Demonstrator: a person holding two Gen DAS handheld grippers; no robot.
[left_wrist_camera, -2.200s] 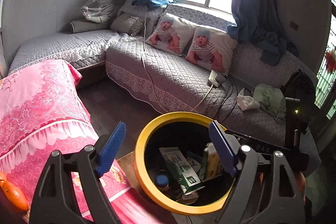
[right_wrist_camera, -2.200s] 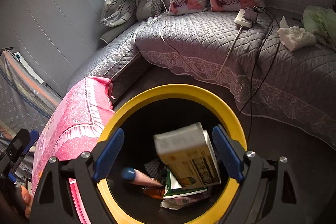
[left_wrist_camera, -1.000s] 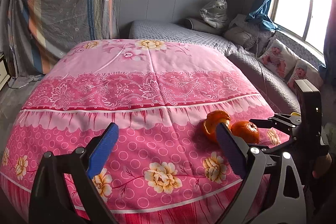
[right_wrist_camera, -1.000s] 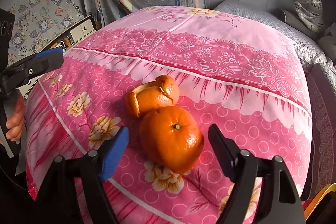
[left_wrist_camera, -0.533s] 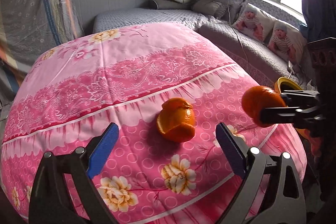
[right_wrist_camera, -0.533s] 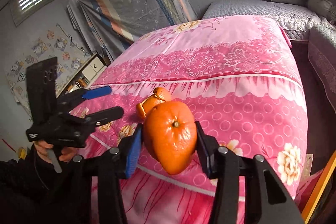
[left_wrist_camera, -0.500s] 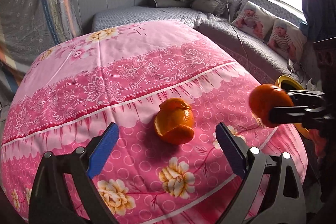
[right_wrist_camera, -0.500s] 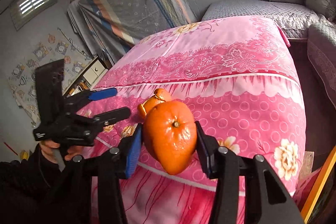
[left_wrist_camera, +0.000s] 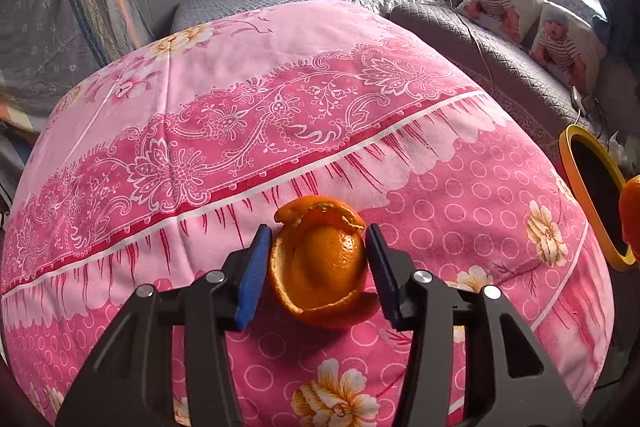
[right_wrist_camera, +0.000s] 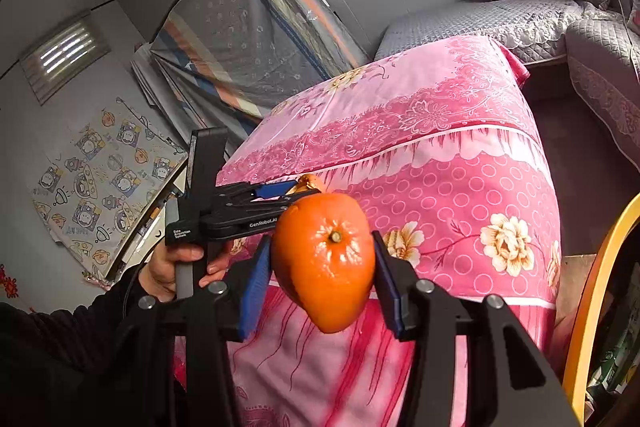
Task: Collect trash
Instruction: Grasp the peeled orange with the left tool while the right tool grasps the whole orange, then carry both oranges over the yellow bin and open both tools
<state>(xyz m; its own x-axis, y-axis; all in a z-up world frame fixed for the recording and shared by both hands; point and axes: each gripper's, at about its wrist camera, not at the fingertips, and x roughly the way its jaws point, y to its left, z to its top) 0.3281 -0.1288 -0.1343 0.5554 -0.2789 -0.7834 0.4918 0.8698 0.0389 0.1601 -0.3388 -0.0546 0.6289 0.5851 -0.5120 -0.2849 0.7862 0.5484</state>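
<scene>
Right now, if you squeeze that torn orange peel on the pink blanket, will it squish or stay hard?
The peel will probably squish: it looks like a hollow, torn shell with curled edges. It is likely very light and might tear further along the ragged rim. On the soft blanket it seems unlikely to roll, since the left hand-held gripper brackets it on both sides.

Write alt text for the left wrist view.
The left gripper has just closed its blue pads on an orange peel lying on a pink floral bedspread. A yellow-rimmed bin stands at the right edge.

curled orange peel [left_wrist_camera: 320, 263] on pink cloth; whole orange [right_wrist_camera: 324, 259] aloft.
</scene>
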